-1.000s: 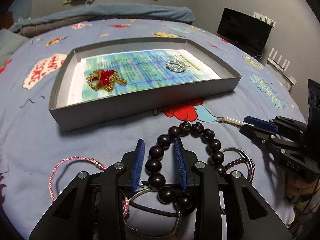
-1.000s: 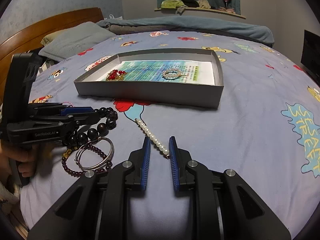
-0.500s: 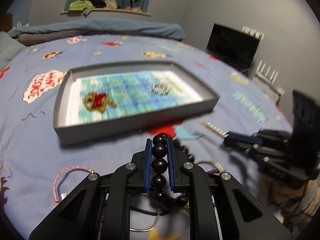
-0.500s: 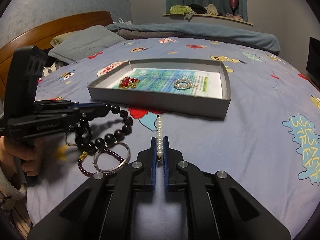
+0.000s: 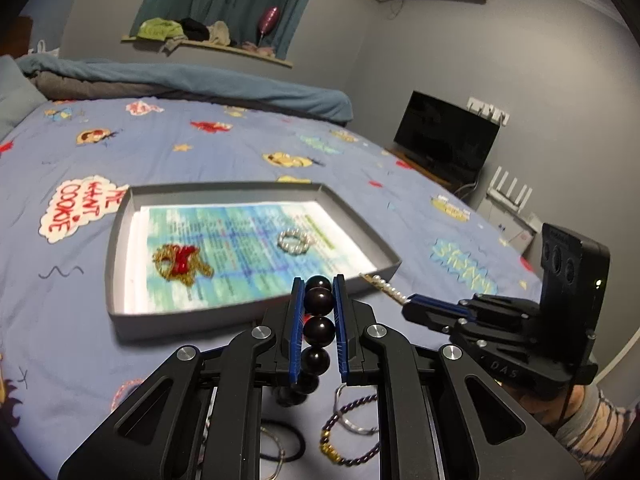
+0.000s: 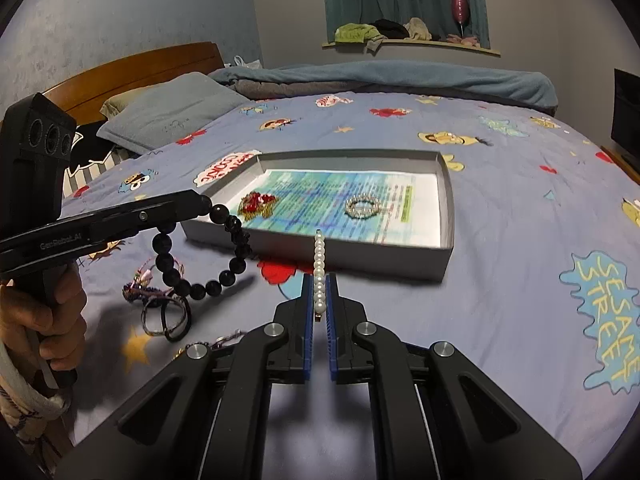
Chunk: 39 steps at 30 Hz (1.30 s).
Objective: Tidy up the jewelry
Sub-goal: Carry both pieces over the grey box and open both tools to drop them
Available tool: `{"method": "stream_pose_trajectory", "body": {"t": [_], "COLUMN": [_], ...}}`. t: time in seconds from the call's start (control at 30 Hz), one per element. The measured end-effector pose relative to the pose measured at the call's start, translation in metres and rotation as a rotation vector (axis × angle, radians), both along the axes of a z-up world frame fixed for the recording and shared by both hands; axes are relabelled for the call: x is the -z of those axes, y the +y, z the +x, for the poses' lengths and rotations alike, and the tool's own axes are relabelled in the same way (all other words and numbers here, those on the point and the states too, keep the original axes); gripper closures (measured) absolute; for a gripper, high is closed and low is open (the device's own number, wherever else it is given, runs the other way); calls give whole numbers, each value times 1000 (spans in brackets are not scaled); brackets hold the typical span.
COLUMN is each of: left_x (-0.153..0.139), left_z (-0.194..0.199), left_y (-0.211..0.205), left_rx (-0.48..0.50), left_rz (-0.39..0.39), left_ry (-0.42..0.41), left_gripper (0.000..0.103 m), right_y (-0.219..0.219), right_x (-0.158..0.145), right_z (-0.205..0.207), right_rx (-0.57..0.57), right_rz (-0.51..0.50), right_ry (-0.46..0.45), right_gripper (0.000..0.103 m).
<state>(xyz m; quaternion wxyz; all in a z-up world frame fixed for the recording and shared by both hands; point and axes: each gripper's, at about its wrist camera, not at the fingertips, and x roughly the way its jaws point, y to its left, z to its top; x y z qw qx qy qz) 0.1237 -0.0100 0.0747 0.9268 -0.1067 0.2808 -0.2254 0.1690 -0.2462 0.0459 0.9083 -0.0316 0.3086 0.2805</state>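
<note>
left gripper [image 5: 318,294] clamped on dark bead bracelet [image 6: 200,264] | right gripper [image 6: 319,294] pinching pearl strand [image 6: 319,268] | carry both far over tray [image 6: 447,216] near wall, lower onto bare liner, then release

We see the bed [image 6: 500,248], blue cartoon-print sheet; on it a grey tray [image 6: 447,216], loose bracelets [image 6: 166,312] near the front edge, pillow [image 6: 168,110] and rolled blanket [image 6: 380,76] at the back

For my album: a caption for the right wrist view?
Right gripper holds pearls; left gripper lifts dark beads.
</note>
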Motion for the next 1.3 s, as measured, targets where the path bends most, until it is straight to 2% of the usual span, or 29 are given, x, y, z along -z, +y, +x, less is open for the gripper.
{"method": "stream_pose_trajectory", "body": {"t": [0.33, 0.53, 0.7, 0.93, 1.3], "left_x": [-20, -21, -15, 10, 29], "left_z": [19, 52, 75, 102, 104], "left_y": [7, 4, -5, -11, -13], "left_rx": [-51, -83, -84, -109, -158], "left_rz": [-83, -60, -25, 33, 196], "left_ry": [-100, -93, -63, 11, 63], "left_gripper": [88, 88, 88, 88, 87], "right_y": [6, 9, 17, 23, 23], "right_x": [-7, -5, 4, 15, 25], "right_z": [38, 64, 86, 106, 112], "right_rx": [33, 56, 61, 76, 90], "right_rz": [27, 20, -16, -67, -94], "right_ry": [-1, 7, 34, 73, 106], "right_gripper": [97, 97, 97, 97, 96]}}
